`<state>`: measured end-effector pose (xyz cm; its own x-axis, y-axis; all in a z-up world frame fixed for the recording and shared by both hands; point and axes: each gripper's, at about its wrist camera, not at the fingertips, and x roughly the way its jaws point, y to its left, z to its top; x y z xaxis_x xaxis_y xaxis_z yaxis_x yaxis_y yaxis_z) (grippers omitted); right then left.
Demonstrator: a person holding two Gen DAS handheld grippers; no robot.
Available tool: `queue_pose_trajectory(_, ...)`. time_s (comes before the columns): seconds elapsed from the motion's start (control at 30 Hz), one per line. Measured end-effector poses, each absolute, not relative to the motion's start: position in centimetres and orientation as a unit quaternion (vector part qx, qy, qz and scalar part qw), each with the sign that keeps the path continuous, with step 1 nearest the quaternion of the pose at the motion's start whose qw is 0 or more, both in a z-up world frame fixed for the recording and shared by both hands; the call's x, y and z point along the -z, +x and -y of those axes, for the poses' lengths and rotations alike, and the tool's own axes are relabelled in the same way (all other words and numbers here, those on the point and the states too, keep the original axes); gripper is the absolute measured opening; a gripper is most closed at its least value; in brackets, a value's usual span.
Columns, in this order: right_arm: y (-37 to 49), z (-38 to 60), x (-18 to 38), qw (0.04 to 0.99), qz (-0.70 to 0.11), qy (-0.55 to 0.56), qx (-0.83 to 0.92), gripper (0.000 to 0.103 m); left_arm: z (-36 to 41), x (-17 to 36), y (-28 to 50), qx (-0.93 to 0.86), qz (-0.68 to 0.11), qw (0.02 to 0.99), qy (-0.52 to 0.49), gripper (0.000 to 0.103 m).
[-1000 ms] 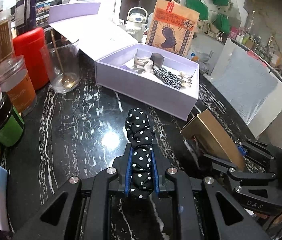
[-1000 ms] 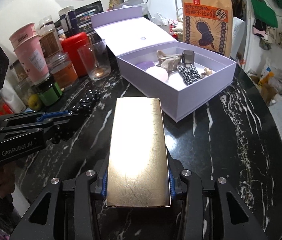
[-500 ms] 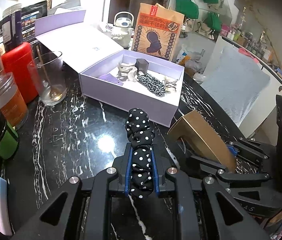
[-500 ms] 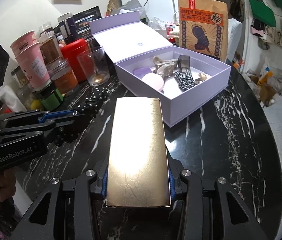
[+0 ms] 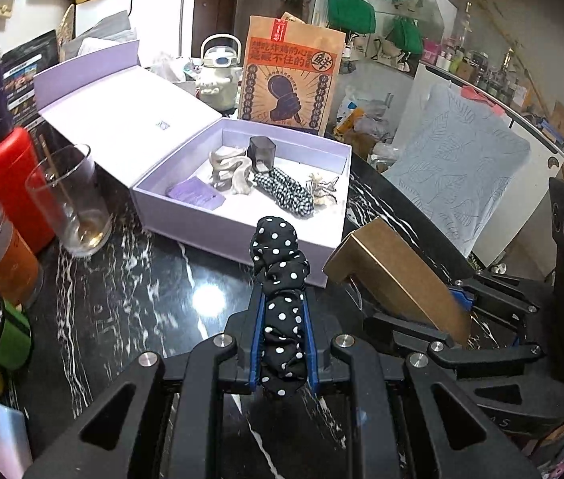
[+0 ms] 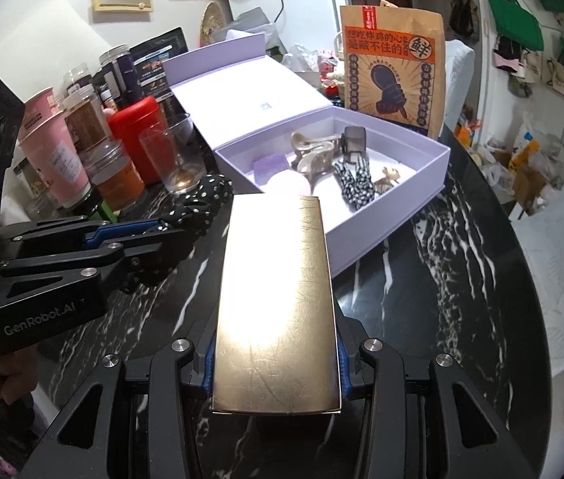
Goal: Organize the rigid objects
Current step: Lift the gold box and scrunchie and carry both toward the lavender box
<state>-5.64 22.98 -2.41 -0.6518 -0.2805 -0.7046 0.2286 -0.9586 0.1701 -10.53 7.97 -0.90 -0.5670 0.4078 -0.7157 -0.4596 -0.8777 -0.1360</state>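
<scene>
The left gripper [image 5: 282, 343] is clamped narrow on a black polka-dot scrunchie [image 5: 282, 279], which runs lengthwise between the blue pads and projects forward past the fingertips. The right gripper [image 6: 276, 363] holds a flat gold rectangular case [image 6: 278, 299] across its short width, jaws partly spread to that width; the long axis of the case lies along the fingers and points toward the box. Both loads are clear of the black marble table [image 6: 441, 279]. Directly ahead of both grippers sits the open lavender box [image 5: 242, 235], lid folded back to the left, its near wall facing the fingertips. Inside lie a beige claw clip [image 5: 230, 169], a checked scrunchie [image 5: 286, 191], a small dark hexagonal container [image 5: 262, 151], a purple pad [image 5: 194, 193] and a small gold clip [image 5: 322, 189]. The scrunchie tip is just short of the near wall, while the front edge of the case appears level with the box's near corner. The remaining free floor appears to be at the front right of the box. A drinking glass [image 5: 70, 199] and jars stand to the left, apart from the approach line.
</scene>
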Motion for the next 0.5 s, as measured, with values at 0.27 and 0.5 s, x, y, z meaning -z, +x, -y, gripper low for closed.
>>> queue_pose_trajectory(0.27,-7.1,-23.3,1.0,0.142,0.027,0.381,0.913,0.043,-8.5,-0.3,-12.4,-0.887,-0.036,0.252,-0.386,0.017)
queue_pose_trajectory(0.5,-8.3,-23.8,0.0,0.146,0.023,0.374,0.916,0.043,-9.1,-1.4,-13.8,-0.890,-0.035,0.258,-0.375,0.017)
